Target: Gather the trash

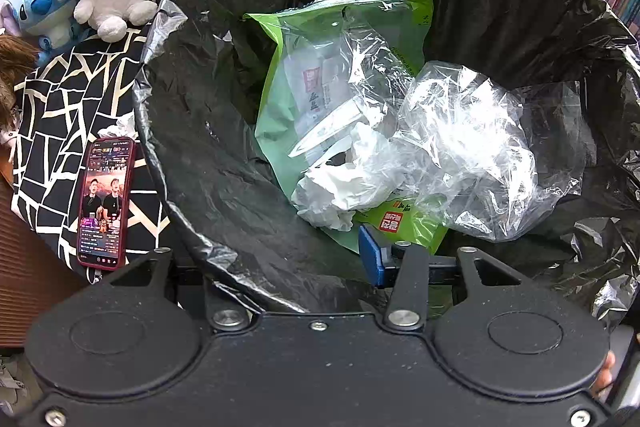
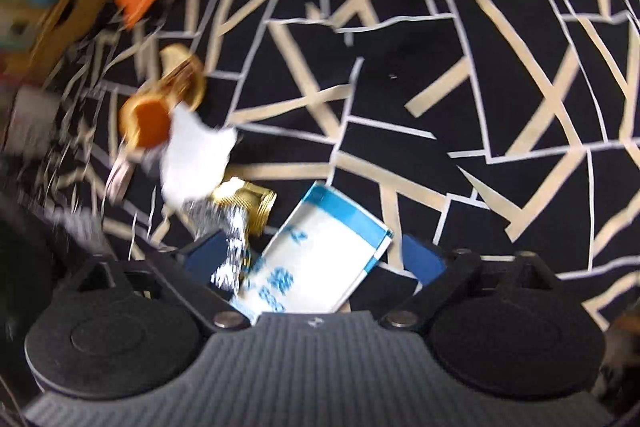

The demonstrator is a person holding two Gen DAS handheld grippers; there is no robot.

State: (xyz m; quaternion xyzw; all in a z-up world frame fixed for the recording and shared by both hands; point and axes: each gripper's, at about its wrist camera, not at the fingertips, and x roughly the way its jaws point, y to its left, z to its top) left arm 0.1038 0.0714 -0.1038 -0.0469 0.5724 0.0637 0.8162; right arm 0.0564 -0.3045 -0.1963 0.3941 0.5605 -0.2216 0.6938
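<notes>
Black-and-cream patterned cloth [image 2: 460, 75] covers the whole surface, and there's still loose stuff scattered on it. My right gripper [image 2: 314, 259] points down with its jaws spread wide. The white-and-blue carton [image 2: 320, 255] sits right between them, and neither pad looks to be pressing on it. Its long axis runs diagonally from near-left to far-right, so it's skewed to the jaw line, and I'd guess closing now would catch the corners. A foil scrap [image 2: 230, 247] touches the carton's left edge, with a brass fitting [image 2: 248, 199] and a white tissue wad [image 2: 196, 155] just beyond. That view is pretty smeared, fwiw.

The left gripper [image 2: 280, 267] looks pinched on the near rim of the bin [image 1: 192, 187]. I can see one blue pad inside the liner; the other is hidden behind it. Only the left view shows what's been collected, a green wrapper [image 1: 280, 95] and clear plastic [image 1: 472, 147], plus a phone [image 1: 105, 203] beside the bin. The right hand is clearly nearer the carton.
</notes>
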